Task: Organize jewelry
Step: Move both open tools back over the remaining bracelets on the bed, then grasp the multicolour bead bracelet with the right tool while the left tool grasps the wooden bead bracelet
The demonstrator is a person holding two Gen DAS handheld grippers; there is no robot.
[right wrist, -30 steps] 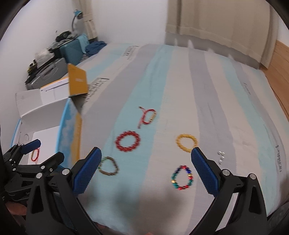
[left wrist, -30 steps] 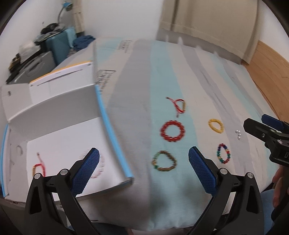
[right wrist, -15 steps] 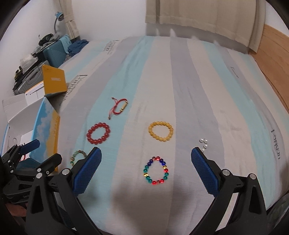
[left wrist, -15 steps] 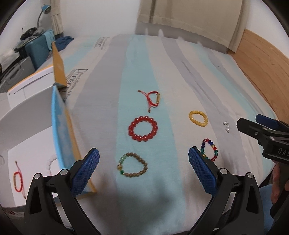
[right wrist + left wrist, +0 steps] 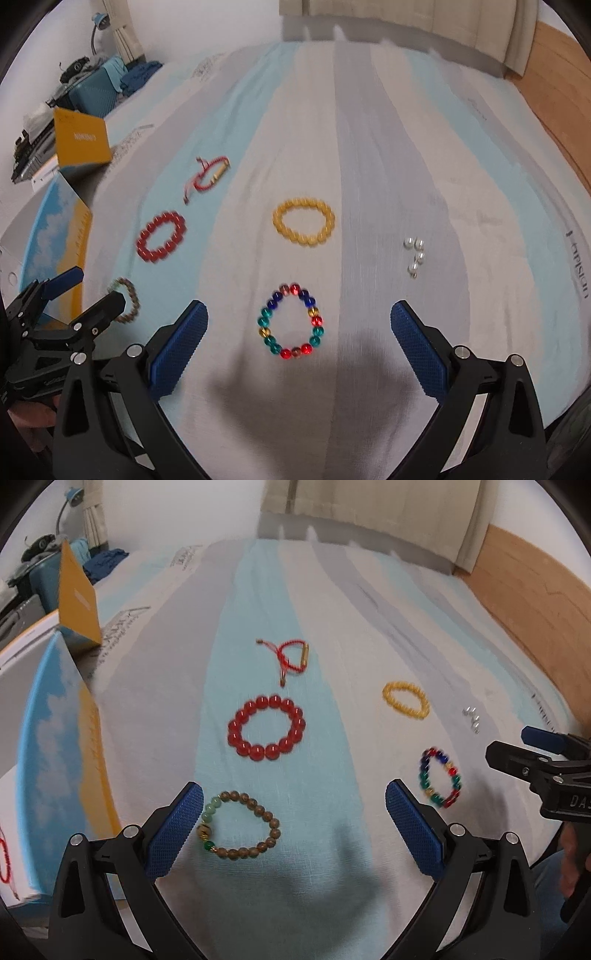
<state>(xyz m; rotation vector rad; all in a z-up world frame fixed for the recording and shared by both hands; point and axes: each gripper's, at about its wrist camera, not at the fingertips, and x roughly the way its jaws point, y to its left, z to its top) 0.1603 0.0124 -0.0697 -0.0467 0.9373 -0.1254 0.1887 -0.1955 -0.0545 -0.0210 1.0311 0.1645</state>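
Several bracelets lie on the striped bedspread. My left gripper (image 5: 293,834) is open and empty, just above a brown bead bracelet (image 5: 239,826). Beyond it lie a red bead bracelet (image 5: 266,727) and a red cord bracelet (image 5: 290,658). My right gripper (image 5: 299,349) is open and empty, with a multicolour bead bracelet (image 5: 293,319) between its fingers. A yellow bead bracelet (image 5: 303,222) and small pearl pieces (image 5: 414,254) lie beyond. The open white box (image 5: 14,709) at the left holds a red cord bracelet (image 5: 3,856).
The box's blue and yellow flap (image 5: 62,746) stands up along the bed's left side. A yellow box (image 5: 82,144) stands behind it. Luggage and clutter (image 5: 92,92) sit at the far left. A wooden floor (image 5: 535,609) lies to the right of the bed.
Both grippers have swung right, away from the box and over the bed, and come down closer to the bracelets. Both stay open and empty.
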